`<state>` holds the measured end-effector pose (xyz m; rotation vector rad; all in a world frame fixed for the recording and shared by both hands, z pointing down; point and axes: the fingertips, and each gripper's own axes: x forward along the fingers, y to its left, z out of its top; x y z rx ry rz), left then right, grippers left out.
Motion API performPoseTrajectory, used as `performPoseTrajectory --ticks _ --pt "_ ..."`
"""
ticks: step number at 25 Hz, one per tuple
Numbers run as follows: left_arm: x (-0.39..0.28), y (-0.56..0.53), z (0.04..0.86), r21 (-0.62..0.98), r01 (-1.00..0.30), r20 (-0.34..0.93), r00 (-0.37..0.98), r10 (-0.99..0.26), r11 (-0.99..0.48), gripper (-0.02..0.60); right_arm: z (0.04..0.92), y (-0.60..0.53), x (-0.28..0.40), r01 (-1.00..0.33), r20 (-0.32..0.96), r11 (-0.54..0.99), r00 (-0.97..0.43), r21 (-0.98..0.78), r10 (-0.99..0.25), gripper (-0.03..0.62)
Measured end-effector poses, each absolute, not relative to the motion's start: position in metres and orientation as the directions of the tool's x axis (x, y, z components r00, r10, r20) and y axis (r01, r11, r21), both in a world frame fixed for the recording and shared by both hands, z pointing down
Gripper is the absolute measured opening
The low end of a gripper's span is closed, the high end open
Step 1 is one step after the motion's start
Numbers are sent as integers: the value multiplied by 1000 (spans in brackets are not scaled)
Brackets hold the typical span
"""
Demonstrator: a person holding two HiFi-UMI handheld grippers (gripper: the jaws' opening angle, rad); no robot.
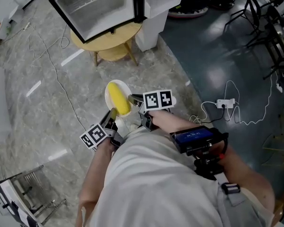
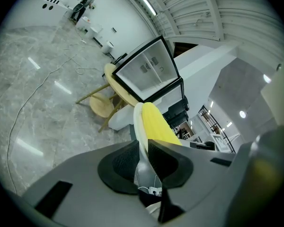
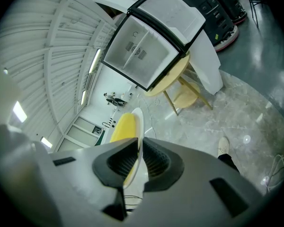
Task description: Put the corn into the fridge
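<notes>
Corn point(image 1: 118, 98) lies yellow on a white plate point(image 1: 126, 86), and that plate is carried between the two tongs. The left tongs point(image 1: 112, 115) bite the plate's near-left rim, jaws squeezed onto the thin edge. The right tongs point(image 1: 133, 100) pinch the right rim the same way, jaws almost together with only the plate between them. The cob rests just beyond both sets of tips, between them. Well ahead of the tongs, the fridge point(image 1: 102, 8) stands on a round wooden table point(image 1: 109, 40), well apart from the plate.
</notes>
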<state>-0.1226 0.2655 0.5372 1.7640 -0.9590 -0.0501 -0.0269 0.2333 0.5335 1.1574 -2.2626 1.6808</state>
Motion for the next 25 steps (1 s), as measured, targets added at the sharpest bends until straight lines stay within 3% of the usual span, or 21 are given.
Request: performPoseTrajectory --ticks 25 --pt "-124 258 534 837 -540 369 674 -640 -87 52 532 225 -28 -608 480 107 -712 -787 -512 35"
